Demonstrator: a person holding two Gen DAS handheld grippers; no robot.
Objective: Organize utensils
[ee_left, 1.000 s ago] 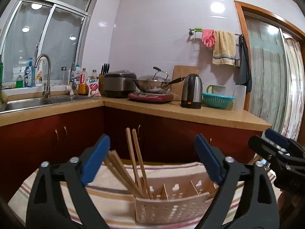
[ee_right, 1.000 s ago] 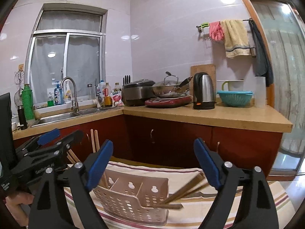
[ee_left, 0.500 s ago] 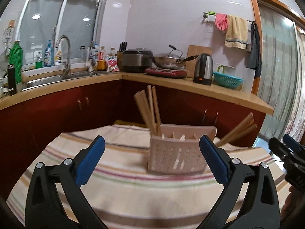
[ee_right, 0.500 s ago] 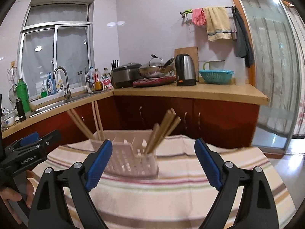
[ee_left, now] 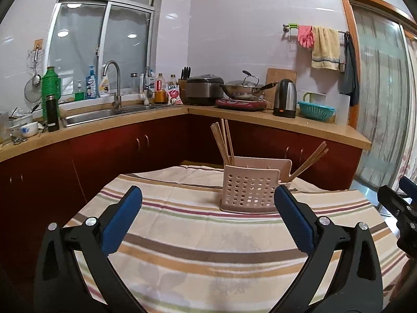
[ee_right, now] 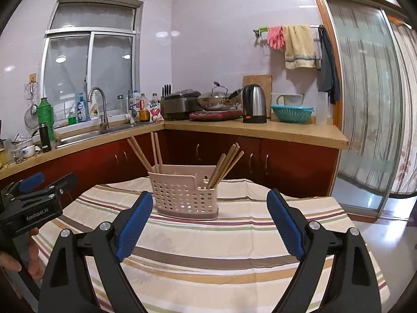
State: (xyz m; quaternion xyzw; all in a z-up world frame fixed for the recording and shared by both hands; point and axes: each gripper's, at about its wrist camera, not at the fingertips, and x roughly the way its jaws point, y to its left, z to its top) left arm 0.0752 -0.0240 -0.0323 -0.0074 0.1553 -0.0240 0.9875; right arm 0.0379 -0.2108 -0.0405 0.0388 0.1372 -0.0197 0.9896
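Left claw (ee_left: 207, 214): released, jaws spread wide, nothing between the blue pads (ee_left: 121, 219). It hangs over the near part of the desk (ee_left: 182, 247), which is covered by a striped cloth (ee_left: 198, 234).

Right claw (ee_right: 209, 220): also released, jaws wide apart, empty. It sits to the right of the left claw; its tip shows at the right edge of the left wrist view, and the left claw shows at the left edge of the right wrist view, with a hand (ee_right: 15, 258) under it.

Utensil holder (ee_right: 185, 193): pink perforated plastic caddy, upright on the cloth toward the far side of the desk, apart from both claws. Bare striped cloth lies between holder and claws.

Chopsticks: one bundle, the left chopsticks (ee_right: 146, 154), stands in the caddy's left end, leaning left and up. A second bundle, the right chopsticks (ee_right: 226, 164), stands in the right end, leaning right. Tips of both rise well above the rim.

Edges: the cloth's far edge falls just behind the caddy. Beyond a gap stand dark red cabinets (ee_left: 109, 156) under an L-shaped kitchen worktop (ee_right: 255, 130) carrying a sink (ee_left: 104, 112), a kettle (ee_right: 254, 107) and a teal colander (ee_right: 292, 112). To the right of the desk is open floor (ee_right: 375, 234) before a sliding glass door (ee_right: 365, 104).
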